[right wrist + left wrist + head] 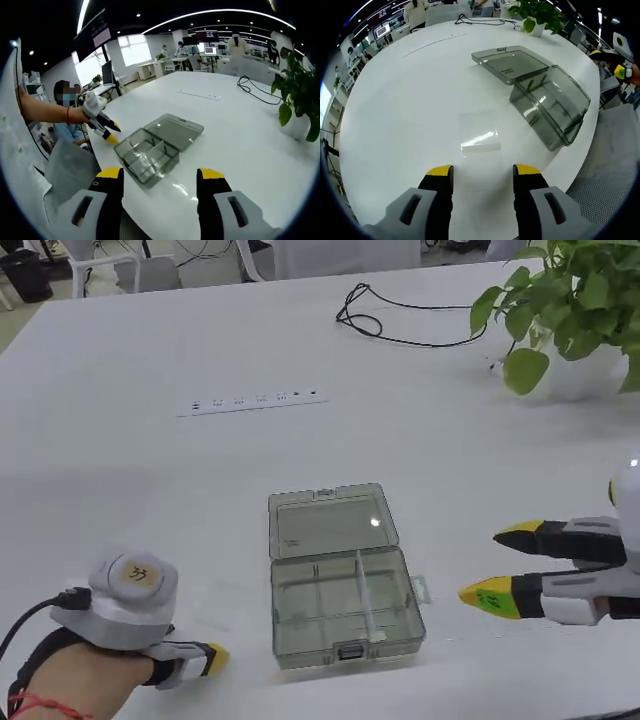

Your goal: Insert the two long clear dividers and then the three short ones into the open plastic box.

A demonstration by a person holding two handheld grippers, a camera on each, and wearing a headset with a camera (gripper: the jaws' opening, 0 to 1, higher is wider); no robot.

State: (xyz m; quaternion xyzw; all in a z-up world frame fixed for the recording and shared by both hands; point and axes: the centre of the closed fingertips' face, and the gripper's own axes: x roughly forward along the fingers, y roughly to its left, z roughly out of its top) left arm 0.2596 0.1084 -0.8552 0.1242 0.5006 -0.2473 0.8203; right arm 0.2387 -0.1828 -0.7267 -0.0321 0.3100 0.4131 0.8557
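Clear dividers [479, 134] lie flat on the white counter [410, 100] just ahead of the left claw [483, 172]. They sit in line with the gap between its two yellow-tipped jaws, which stand apart and hold nothing. The pieces are so transparent that only faint outlines and one bright glint mark them, and how many lie there cannot be told. A person's hand [85, 680] carries this claw low over the counter's near edge.

Beside the dividers, close to that same near edge, sits the plastic box [345, 612]. It is smoky and see-through, with its lid [330, 522] folded back flat toward the far edge. Inside, an upright divider [362, 590] runs from the hinge side to the latch side. A fainter cross line shows in the left half, but whether it is another piece cannot be told.

On the box's other side the right claw [500, 565] hovers apart from it, with its jaws spread and empty and its tips pointing toward the box.

Farther out, a socket strip [250, 401] sits flush near the counter's middle. A black cable [400, 322] loops near the far edge, and a leafy potted plant [570, 300] stands toward the far right corner.
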